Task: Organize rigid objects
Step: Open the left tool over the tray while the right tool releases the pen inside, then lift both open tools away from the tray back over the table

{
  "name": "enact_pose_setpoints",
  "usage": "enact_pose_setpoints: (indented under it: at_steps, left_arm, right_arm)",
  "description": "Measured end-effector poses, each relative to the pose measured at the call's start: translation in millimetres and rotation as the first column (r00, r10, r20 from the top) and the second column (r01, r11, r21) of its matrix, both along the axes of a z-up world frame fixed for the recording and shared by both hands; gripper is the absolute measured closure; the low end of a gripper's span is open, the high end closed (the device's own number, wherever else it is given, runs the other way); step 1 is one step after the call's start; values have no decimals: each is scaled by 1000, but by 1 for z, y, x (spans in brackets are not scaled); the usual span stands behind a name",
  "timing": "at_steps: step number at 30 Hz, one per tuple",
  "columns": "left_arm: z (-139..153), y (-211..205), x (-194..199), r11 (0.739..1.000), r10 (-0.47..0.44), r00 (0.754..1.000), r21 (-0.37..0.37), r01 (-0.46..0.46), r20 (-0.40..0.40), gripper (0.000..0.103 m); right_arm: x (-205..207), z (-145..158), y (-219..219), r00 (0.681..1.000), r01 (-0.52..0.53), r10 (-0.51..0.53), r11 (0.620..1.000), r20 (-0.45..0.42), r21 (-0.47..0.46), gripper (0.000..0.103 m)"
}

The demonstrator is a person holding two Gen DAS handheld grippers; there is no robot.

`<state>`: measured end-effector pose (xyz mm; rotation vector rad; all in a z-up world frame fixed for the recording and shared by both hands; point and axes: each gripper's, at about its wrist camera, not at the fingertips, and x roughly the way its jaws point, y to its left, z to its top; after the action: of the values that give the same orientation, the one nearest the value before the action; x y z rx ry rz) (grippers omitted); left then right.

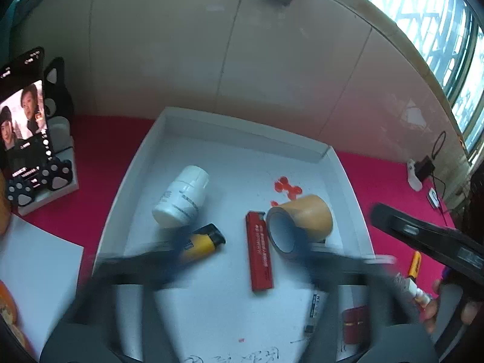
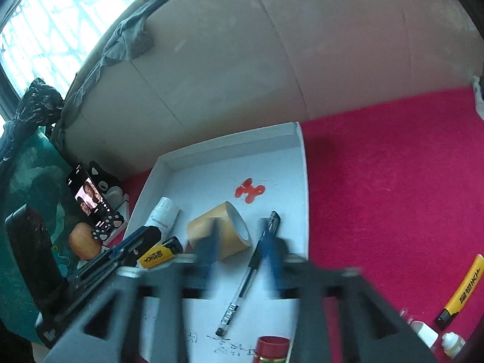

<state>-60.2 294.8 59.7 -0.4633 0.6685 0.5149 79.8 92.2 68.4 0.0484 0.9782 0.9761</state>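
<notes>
A white tray (image 1: 242, 128) on the red cloth holds a white bottle (image 1: 181, 199), a yellow-and-black lighter (image 1: 202, 243), a red lighter (image 1: 260, 254) and a brown tape roll (image 1: 305, 220). My left gripper (image 1: 242, 251) stands wide open low over the tray, its blurred fingers either side of the red lighter without touching it. In the right wrist view my right gripper (image 2: 242, 251) is open above a black pen (image 2: 248, 275) that lies between its fingers, beside the tape roll (image 2: 217, 233). A red-capped jar (image 2: 270, 348) sits at the tray's (image 2: 304, 181) near edge.
A phone on a paw-print stand (image 1: 25, 121) and white paper (image 1: 36, 272) lie left of the tray, with an orange fruit (image 2: 83, 242). On the red cloth to the right lie a yellow utility knife (image 2: 462, 290) and two small white bottles (image 2: 423, 331). A beige wall backs the table.
</notes>
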Motion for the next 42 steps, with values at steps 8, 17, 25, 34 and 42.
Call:
enact_pose_setpoints:
  at_steps: [8,17,25,34,42]
  left_arm:
    - [19,-13,-15,997,11,998,80,-16,58,0]
    - [27,-66,-16,993,-68,996,105,61,66,0]
    - [112,-154,-12,949,-289,952,-105,299,96,0]
    - [231,-278,-58,872,-476,858,-27,490,194,0]
    - [220,-301,-48,904,-426,902,-9,427,69,0]
  right_arm:
    - [5,23,-53,994,74,-80,994,74,82,0]
    - [8,58,-141,959,169,-207,966,193,196,0]
    - [11,69,-218,914,271,-328,932,238,240,0]
    - [30,72,-290,845,443,-499,855,191,270,0]
    - [33,68,-299,856,444,-495,853,151,275,0]
